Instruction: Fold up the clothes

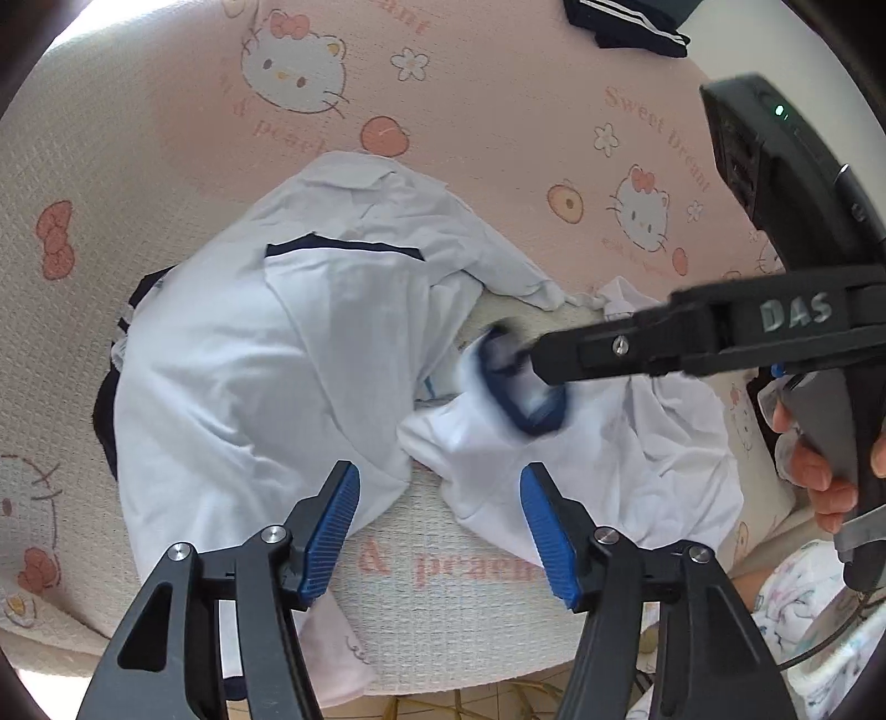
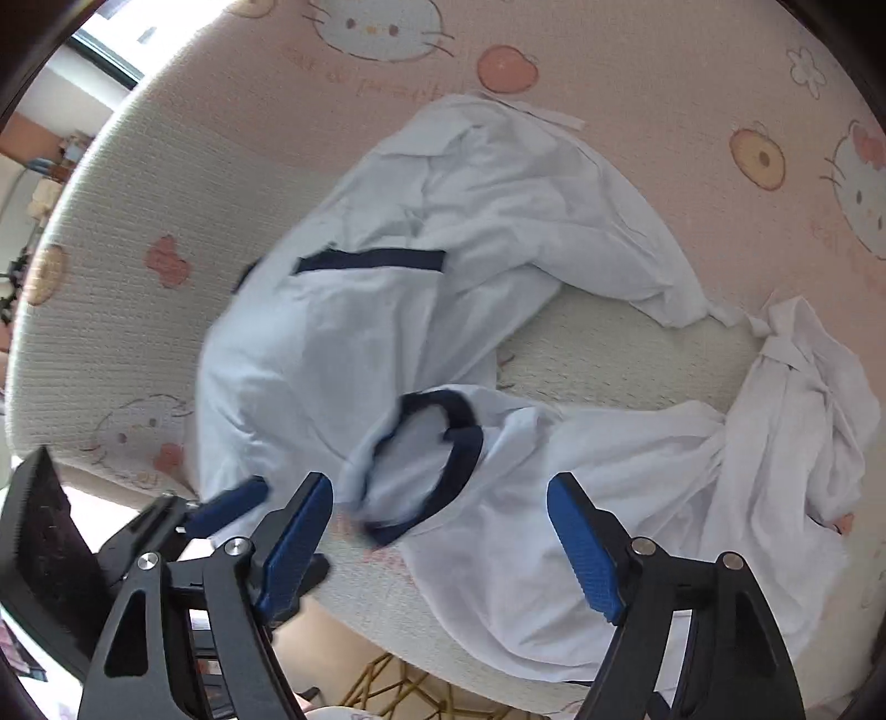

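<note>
A crumpled pale blue garment (image 1: 266, 354) with navy trim lies on the bed; it also fills the middle of the right wrist view (image 2: 343, 332). Its navy-edged opening (image 2: 426, 459) sits just ahead of my right gripper (image 2: 440, 545), which is open with nothing between its blue pads. In the left wrist view the right gripper (image 1: 515, 360) reaches in from the right, over that navy-edged opening (image 1: 526, 399), blurred. My left gripper (image 1: 440, 531) is open above the near edge of the cloth, empty. One left fingertip (image 2: 227, 507) shows at lower left in the right wrist view.
The bed has a pink and cream cartoon-cat sheet (image 1: 470, 138). A white bunched garment (image 2: 803, 399) lies to the right. Dark striped clothing (image 1: 626, 27) sits at the far edge, and a dark piece (image 1: 108, 410) pokes out under the blue garment. A hand (image 1: 819, 471) holds the right gripper's handle. The bed's near edge (image 2: 387, 626) drops to the floor.
</note>
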Demonstrator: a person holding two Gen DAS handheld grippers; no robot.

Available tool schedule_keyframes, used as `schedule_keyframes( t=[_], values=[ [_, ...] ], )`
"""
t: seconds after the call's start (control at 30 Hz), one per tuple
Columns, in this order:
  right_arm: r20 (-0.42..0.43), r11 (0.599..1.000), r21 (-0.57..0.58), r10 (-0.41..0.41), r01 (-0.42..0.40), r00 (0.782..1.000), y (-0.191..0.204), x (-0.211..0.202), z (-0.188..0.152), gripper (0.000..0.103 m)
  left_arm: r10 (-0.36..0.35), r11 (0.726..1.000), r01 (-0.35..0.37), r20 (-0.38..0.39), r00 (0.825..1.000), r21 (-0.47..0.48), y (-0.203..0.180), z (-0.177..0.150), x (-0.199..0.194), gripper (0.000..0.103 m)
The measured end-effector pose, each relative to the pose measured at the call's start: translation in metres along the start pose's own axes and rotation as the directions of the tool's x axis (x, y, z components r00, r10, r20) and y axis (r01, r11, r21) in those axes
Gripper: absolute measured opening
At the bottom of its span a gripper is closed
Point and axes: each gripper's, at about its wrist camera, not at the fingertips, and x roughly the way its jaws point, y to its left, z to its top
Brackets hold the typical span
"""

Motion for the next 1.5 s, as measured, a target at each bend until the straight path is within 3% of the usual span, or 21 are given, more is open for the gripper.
schedule_keyframes(
  t=[0.13, 0.4, 0.7, 1.0, 1.1, 1.27, 1.4, 1.5],
  values=[
    [0.029, 0.994, 0.039, 0.099, -0.100, 0.995, 0.000, -0.017, -0.001, 0.081, 0.019, 0.999, -0.018, -0.001, 1.000, 0.044, -0.013, 0.001, 0.000, 0.058],
    [0.054, 0.999, 0.025, 0.047, -0.049, 0.997, -0.013, -0.042, -0.028, 0.081, 0.040, 0.996, -0.036, -0.043, 0.998, 0.081, -0.022, 0.001, 0.016, 0.058],
    [0.121, 0.973, 0.206, 0.083, -0.107, 0.989, -0.085, -0.054, -0.090, 0.082, 0.085, 0.991, -0.077, -0.068, 0.994, 0.106, -0.035, -0.007, 0.025, 0.058],
    [0.211, 0.898, 0.390, 0.127, -0.203, 0.969, -0.156, -0.065, -0.149, 0.082, 0.142, 0.966, -0.129, -0.046, 0.989, 0.225, -0.077, -0.012, 0.023, 0.058],
    [0.230, 0.899, 0.394, 0.107, -0.194, 0.967, -0.166, -0.070, -0.159, 0.082, 0.158, 0.952, -0.143, -0.035, 0.987, 0.269, -0.095, -0.014, 0.021, 0.058],
    [0.259, 0.877, 0.415, 0.141, -0.242, 0.955, -0.190, -0.065, -0.186, 0.085, 0.192, 0.922, -0.167, -0.039, 0.981, 0.349, -0.123, -0.021, 0.026, 0.058],
    [0.269, 0.873, 0.453, 0.059, -0.180, 0.961, -0.215, -0.061, -0.214, 0.085, 0.221, 0.896, -0.182, -0.050, 0.974, 0.405, -0.145, -0.032, 0.035, 0.058],
    [0.229, 0.895, 0.440, -0.035, -0.071, 0.973, -0.223, -0.056, -0.228, 0.085, 0.237, 0.870, -0.190, -0.047, 0.970, 0.455, -0.160, -0.040, 0.041, 0.058]
  ],
)
